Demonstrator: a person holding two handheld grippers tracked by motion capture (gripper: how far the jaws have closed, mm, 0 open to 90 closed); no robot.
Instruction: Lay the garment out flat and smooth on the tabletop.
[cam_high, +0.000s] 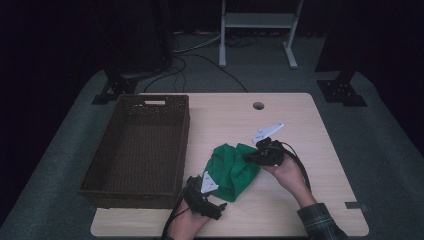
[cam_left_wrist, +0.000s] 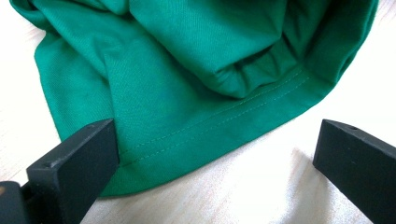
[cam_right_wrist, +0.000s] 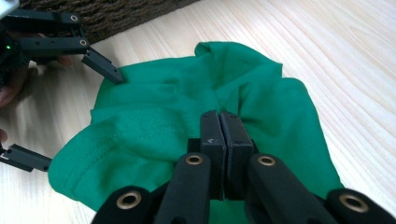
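Observation:
A crumpled green cloth (cam_high: 231, 169) lies on the wooden table (cam_high: 280, 212), right of the basket. My right gripper (cam_high: 248, 157) reaches in from the right. In the right gripper view its jaws are pressed together (cam_right_wrist: 219, 116) at a bunch of the green cloth (cam_right_wrist: 154, 121), whose folds gather toward the tips. My left gripper (cam_high: 216, 194) sits at the cloth's near edge, open wide. In the left gripper view the stitched hem of the cloth (cam_left_wrist: 196, 56) lies between the spread jaws (cam_left_wrist: 217, 140), and the left finger (cam_left_wrist: 84, 154) touches the hem. The left gripper's fingers (cam_right_wrist: 105, 67) also show in the right gripper view.
A dark wicker basket (cam_high: 135, 192) stands on the table's left half, its wall close to the left hand. A cable hole (cam_high: 258, 105) sits near the far edge. Bare tabletop lies right of the cloth and along the far side.

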